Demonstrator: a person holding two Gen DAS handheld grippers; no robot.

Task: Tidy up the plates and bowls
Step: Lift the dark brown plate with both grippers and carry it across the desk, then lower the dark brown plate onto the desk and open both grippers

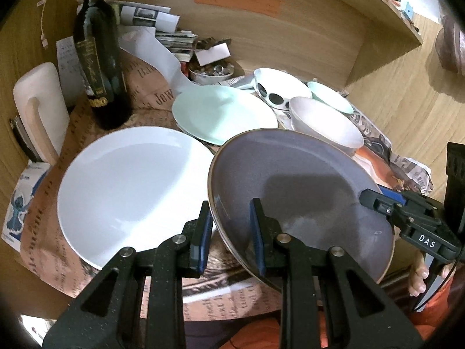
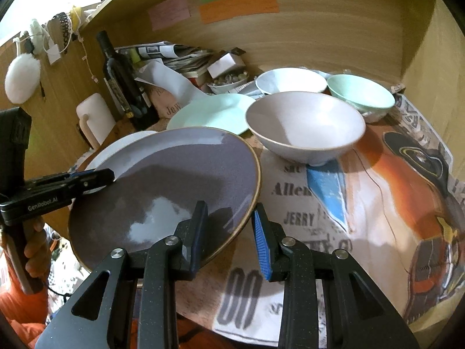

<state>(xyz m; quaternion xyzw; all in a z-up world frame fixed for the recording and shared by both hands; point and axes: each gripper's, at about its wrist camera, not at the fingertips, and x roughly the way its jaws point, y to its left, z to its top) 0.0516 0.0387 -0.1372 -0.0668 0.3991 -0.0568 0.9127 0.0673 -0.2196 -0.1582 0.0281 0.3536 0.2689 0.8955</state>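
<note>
A grey-purple plate (image 1: pixel 290 180) with a brown rim hangs tilted over the newspaper-covered table, held from both sides. My left gripper (image 1: pixel 229 232) is shut on its left rim. My right gripper (image 2: pixel 229 232) is shut on the opposite rim of the same plate (image 2: pixel 174 180). Each gripper shows in the other's view: the right one (image 1: pixel 369 197), the left one (image 2: pixel 101 174). A large white plate (image 1: pixel 130 192) lies just left of the held plate. Behind are a mint plate (image 1: pixel 223 113), a pale bowl (image 2: pixel 305 125), a mint bowl (image 2: pixel 360 93) and a white bowl (image 2: pixel 290 80).
A dark wine bottle (image 1: pixel 98 55) stands at the back left beside a white board with a handle (image 1: pixel 40 99). Stacked papers and a small dish of stones (image 1: pixel 212 71) crowd the back wall. Wooden walls close in the back and right. A person's hand (image 2: pixel 35 250) holds the left gripper.
</note>
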